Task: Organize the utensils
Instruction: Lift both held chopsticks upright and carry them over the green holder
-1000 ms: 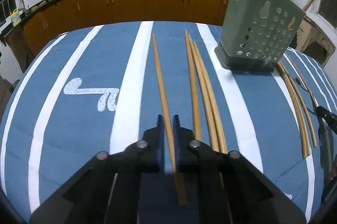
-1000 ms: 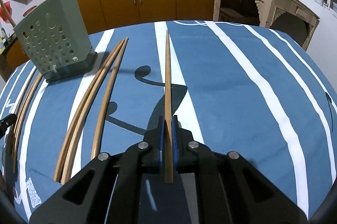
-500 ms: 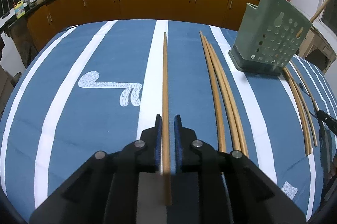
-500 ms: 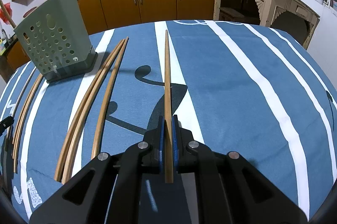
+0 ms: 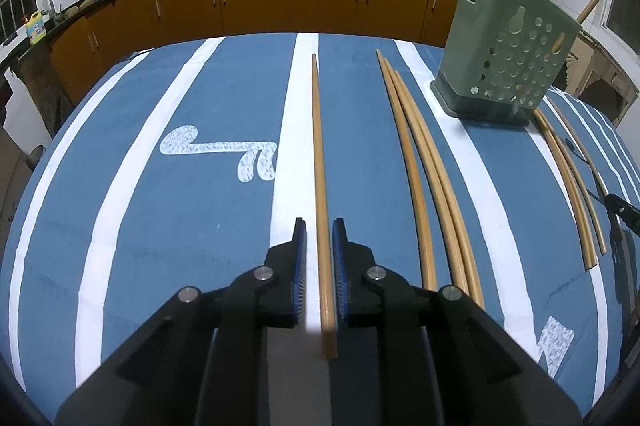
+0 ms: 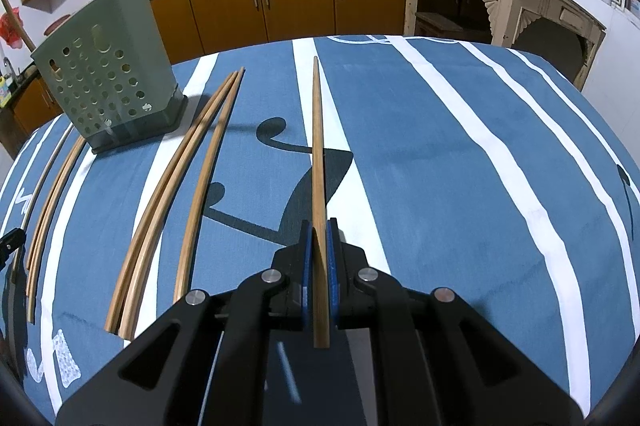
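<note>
Toward the near edge of the blue, white-striped tablecloth [image 5: 160, 226], in the left view: left gripper [image 5: 319, 226] straddling a long tan wooden chopstick [image 5: 318, 146], pads parted, a sliver of gap on either side, so no grip. Apparently lying flat on the cloth, though hard to confirm from this angle. Further right, three loose wooden chopsticks [image 5: 424, 162] side by side, then the grey-green perforated plastic utensil holder [image 5: 508, 66] upright toward the far right corner.

In the right view: right gripper [image 6: 319, 226] clamped tight on a second tan chopstick [image 6: 317, 126], held clear above its shadow.

Step in hand, by judgement: gathering chopsticks for the holder. Next: closing squarely on the left stick, lifting, carrying both to the holder's open top.

Against a second earlier: left pads then pinching their stick askew, now released and lined up straight. Right side unchanged.
</note>
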`<state>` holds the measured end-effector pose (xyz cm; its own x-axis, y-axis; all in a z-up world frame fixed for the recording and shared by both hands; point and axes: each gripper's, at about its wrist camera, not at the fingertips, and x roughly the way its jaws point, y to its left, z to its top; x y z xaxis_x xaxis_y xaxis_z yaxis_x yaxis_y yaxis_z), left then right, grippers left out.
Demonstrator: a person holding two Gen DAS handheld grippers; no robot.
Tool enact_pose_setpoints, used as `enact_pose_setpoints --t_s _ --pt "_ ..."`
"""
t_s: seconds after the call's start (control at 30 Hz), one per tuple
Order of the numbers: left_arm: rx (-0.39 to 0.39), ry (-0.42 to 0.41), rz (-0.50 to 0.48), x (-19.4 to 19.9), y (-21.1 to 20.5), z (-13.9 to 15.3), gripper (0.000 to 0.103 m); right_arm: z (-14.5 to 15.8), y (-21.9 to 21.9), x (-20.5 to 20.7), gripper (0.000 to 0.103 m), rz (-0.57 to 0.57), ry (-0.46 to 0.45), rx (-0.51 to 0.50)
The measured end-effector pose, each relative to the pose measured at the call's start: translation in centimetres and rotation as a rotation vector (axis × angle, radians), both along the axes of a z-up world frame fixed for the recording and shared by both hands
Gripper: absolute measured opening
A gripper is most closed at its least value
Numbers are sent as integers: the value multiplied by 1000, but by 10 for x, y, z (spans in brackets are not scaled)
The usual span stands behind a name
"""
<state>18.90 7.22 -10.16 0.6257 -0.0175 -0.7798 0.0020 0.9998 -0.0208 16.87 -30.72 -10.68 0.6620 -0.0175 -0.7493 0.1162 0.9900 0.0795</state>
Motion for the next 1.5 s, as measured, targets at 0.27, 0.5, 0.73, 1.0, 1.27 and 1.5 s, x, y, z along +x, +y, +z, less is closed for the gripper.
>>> enact_pose_setpoints --t_s 0.27,0.5,0.73,1.0,1.27,1.5 --pt "2 4 6 -1 2 0 8 0 0 -7 8 7 -1 -1" --pt "12 -26 -5 -9 4 18 8 21 -8 -19 8 -9 -57 4" --pt "21 -109 -8 -18 8 51 8 49 -15 -28 8 -19 -136 1" --pt "-12 -240 5 -24 14 97 8 79 -21 -27 8 -30 -228 13" --pt "-50 -354 15 -27 17 136 8 108 -25 -29 8 -37 -320 34" --pt "-70 -393 14 -24 16 153 8 124 -27 -26 8 -33 -368 44"
